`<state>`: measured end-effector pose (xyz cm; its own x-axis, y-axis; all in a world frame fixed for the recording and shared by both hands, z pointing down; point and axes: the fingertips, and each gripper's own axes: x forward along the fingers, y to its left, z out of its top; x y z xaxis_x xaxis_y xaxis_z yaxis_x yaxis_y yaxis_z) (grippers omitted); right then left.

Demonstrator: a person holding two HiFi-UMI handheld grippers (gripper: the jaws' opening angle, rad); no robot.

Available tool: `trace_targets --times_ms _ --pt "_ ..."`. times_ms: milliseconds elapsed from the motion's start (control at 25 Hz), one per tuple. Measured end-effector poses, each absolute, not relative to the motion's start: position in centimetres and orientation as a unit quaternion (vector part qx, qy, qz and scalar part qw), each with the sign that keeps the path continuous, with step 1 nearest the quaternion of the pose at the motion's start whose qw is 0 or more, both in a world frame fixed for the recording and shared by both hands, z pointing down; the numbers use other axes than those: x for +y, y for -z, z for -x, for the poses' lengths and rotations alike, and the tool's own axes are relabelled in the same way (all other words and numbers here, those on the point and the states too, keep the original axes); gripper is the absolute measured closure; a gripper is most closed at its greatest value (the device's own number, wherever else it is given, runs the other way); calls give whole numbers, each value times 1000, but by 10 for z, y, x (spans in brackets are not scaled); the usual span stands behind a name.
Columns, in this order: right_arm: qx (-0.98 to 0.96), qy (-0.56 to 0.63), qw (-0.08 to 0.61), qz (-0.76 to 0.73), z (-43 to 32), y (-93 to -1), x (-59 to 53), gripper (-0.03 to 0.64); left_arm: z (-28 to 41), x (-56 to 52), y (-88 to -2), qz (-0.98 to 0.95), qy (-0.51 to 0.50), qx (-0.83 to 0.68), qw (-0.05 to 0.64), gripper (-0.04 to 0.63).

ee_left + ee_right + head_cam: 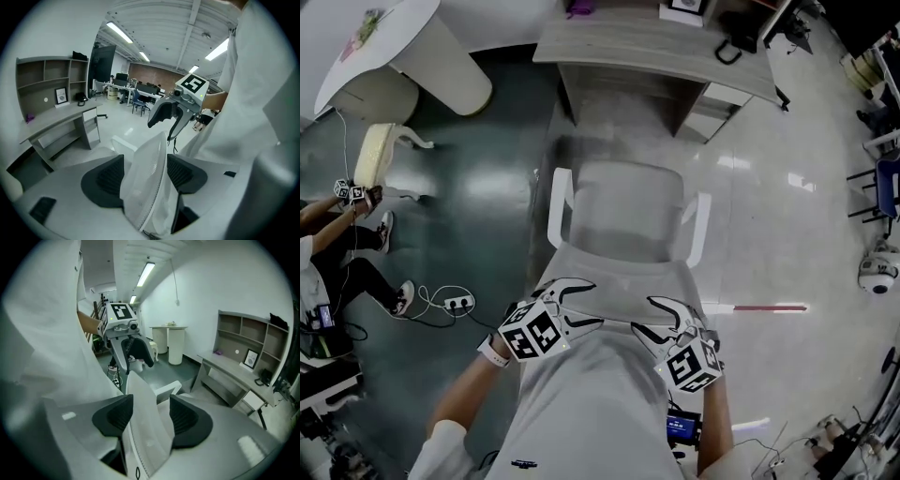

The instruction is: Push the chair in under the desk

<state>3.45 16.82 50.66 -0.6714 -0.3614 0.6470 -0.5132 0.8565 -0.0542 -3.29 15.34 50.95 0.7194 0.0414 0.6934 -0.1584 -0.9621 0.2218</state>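
I stand behind the white chair (617, 220), which rests on the pale floor (769, 234) facing the grey counter (656, 45); it is pulled out, with a strip of bare floor between its seat and the counter's edge, and nothing of it sits beneath the top; its two armrests (558, 206) flank the seat. My left claw (586, 302) straddles the top of the backrest (619, 279) near its left corner; its dark ribbed pads (105, 176) stand wide apart, one on either side of the mesh, not squeezing it. My right claw (649, 316) does the same near the right corner; its pads (187, 418) are spread on both sides of the backrest's rim, with a gap showing at each. Both claws slant downward over the backrest; off to the left a seated person (337, 267) holds another marker cube.
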Motion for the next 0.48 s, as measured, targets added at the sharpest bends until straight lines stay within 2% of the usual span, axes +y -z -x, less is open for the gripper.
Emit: trace_targets --times_ms 240,480 --pt "-893 -117 389 -193 -33 -559 190 376 42 173 -554 -897 -420 -10 137 319" --pt "-887 -117 417 -158 -29 -588 211 376 43 193 -585 -882 -457 -2 114 314"
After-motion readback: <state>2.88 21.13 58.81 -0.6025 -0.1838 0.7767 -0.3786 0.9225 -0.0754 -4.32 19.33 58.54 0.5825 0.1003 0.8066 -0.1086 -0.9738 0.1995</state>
